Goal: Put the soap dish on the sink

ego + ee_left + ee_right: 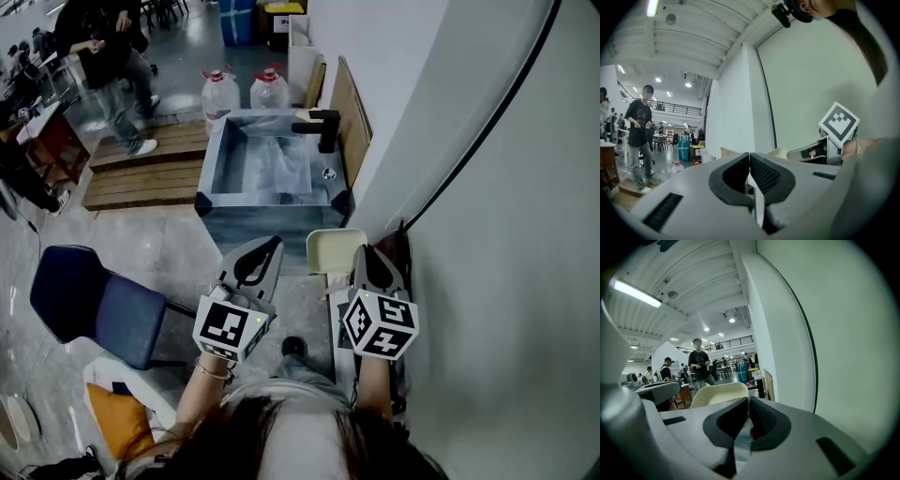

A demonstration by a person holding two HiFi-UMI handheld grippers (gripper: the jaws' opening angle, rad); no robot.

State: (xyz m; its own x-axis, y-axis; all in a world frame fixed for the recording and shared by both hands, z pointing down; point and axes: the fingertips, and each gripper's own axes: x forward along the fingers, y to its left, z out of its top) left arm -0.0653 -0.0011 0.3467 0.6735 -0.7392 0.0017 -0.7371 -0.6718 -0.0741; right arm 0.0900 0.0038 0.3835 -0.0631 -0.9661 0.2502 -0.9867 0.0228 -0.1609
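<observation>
The grey sink [217,169] with its black faucet [321,127] stands ahead of me against the white wall. A cream soap dish [333,251] hangs in the air short of the sink's near edge, with my right gripper [362,253] shut on its right rim. In the right gripper view the soap dish [717,396] rises just beyond the right gripper [748,402], whose jaws are closed together. My left gripper [276,242] floats to the left of the dish, shut with nothing in it; the left gripper [749,157] shows its tips touching.
Two large water bottles [219,94] stand behind the sink, and wooden boards [346,108] lean on the wall beside it. A wooden pallet [141,173] lies left of the sink. A blue chair [94,305] stands at my left. A person [105,56] walks at the far left.
</observation>
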